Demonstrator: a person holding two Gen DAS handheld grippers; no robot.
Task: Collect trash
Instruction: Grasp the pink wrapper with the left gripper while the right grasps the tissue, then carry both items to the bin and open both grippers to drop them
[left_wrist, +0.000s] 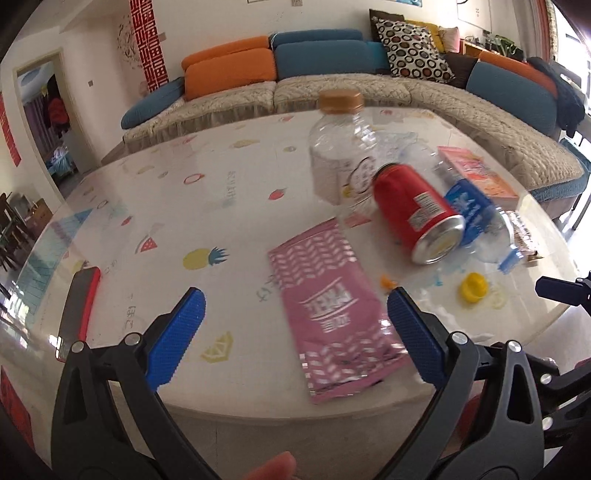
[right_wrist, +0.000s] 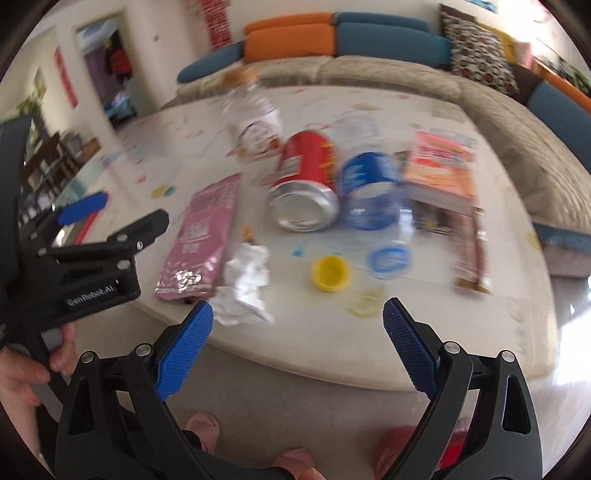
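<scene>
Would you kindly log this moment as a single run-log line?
phase: approach | left gripper: open, above pink pouch | right gripper: open, empty, near table edge | red can: lying on its side

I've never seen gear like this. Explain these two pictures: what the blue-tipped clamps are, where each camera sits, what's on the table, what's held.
No robot here: a person holds a two-finger gripper in each hand, each with a fisheye camera looking along its blue fingers. One picture comes from the left gripper, the other from the right gripper. Both are open and hold nothing. On the table lie a pink pouch, a red can, a clear bottle, a blue-labelled bottle, a yellow cap, crumpled paper and a brown wrapper.
</scene>
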